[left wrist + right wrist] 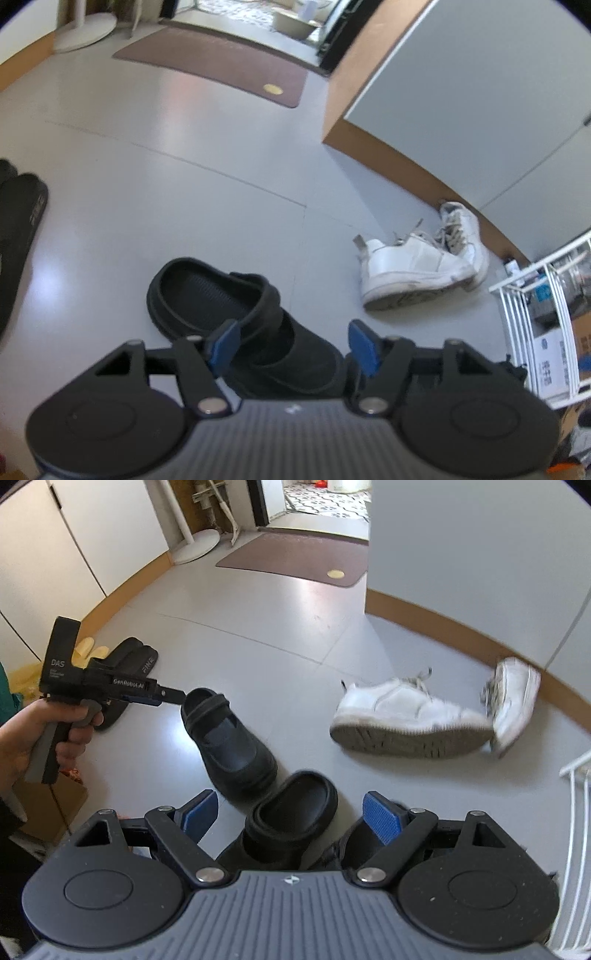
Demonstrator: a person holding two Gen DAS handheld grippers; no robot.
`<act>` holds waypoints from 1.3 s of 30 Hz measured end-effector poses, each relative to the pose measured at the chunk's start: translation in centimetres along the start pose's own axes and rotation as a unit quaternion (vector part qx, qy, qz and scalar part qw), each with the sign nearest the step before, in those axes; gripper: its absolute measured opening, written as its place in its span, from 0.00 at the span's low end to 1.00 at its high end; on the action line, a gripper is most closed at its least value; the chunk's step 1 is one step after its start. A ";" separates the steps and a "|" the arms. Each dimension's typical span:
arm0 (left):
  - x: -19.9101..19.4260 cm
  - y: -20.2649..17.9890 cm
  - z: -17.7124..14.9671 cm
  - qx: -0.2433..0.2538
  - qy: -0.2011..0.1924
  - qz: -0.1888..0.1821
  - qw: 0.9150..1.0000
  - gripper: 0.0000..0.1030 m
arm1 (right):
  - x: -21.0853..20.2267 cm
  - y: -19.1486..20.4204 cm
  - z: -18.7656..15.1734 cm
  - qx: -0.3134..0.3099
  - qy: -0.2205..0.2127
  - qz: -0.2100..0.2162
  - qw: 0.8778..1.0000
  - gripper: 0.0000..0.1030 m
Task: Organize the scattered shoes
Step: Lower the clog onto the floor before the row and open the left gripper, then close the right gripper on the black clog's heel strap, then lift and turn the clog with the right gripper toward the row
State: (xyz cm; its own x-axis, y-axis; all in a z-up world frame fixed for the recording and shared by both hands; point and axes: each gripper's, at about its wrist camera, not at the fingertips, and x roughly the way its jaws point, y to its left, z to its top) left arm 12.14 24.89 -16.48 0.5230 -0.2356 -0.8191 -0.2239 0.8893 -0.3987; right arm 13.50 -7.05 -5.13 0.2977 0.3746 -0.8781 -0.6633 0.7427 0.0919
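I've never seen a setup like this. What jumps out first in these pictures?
Two black clogs lie on the grey floor: one black clog near the left hand-held gripper, the other black clog right before the open blue pads of the right hand-held gripper. To the right, near the wall, white sneakers lie tumbled, one showing its sole.

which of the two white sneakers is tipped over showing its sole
The nearer white sneaker, lying on its side with the tread facing the cameras. The other white sneaker stands behind its toe, leaning by the baseboard, laces showing.
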 end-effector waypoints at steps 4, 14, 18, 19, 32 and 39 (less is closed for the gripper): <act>-0.6 0.5 0.1 -0.005 -0.011 -0.010 1.000 0.78 | 1.2 1.9 0.8 -0.032 -0.017 -0.012 0.999 0.87; -0.2 6.2 -0.4 -0.060 -0.021 0.009 0.998 0.66 | 8.7 5.6 1.1 0.042 -0.059 0.017 0.997 0.88; -0.1 6.8 -0.4 -0.059 -0.020 0.016 0.998 0.66 | 11.3 6.6 1.8 0.038 -0.054 0.025 0.998 0.88; -0.1 6.8 -0.3 -0.059 -0.021 0.016 0.998 0.66 | 12.0 6.9 1.9 0.037 -0.052 0.027 0.998 0.88; -0.5 7.5 -0.1 -0.068 -0.033 0.027 0.997 0.68 | 18.8 8.1 5.0 0.038 -0.032 0.033 0.998 0.67; -0.6 7.2 -0.1 -0.064 -0.033 0.035 0.997 0.68 | 22.1 9.3 6.6 0.002 -0.012 0.028 1.000 0.51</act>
State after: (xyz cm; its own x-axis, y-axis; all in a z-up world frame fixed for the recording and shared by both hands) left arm 10.16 31.42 -18.92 0.5553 -0.1449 -0.8189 -0.3623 0.8442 -0.3950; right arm 18.41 11.77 -20.60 0.2761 0.4293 -0.8599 -0.6772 0.7217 0.1429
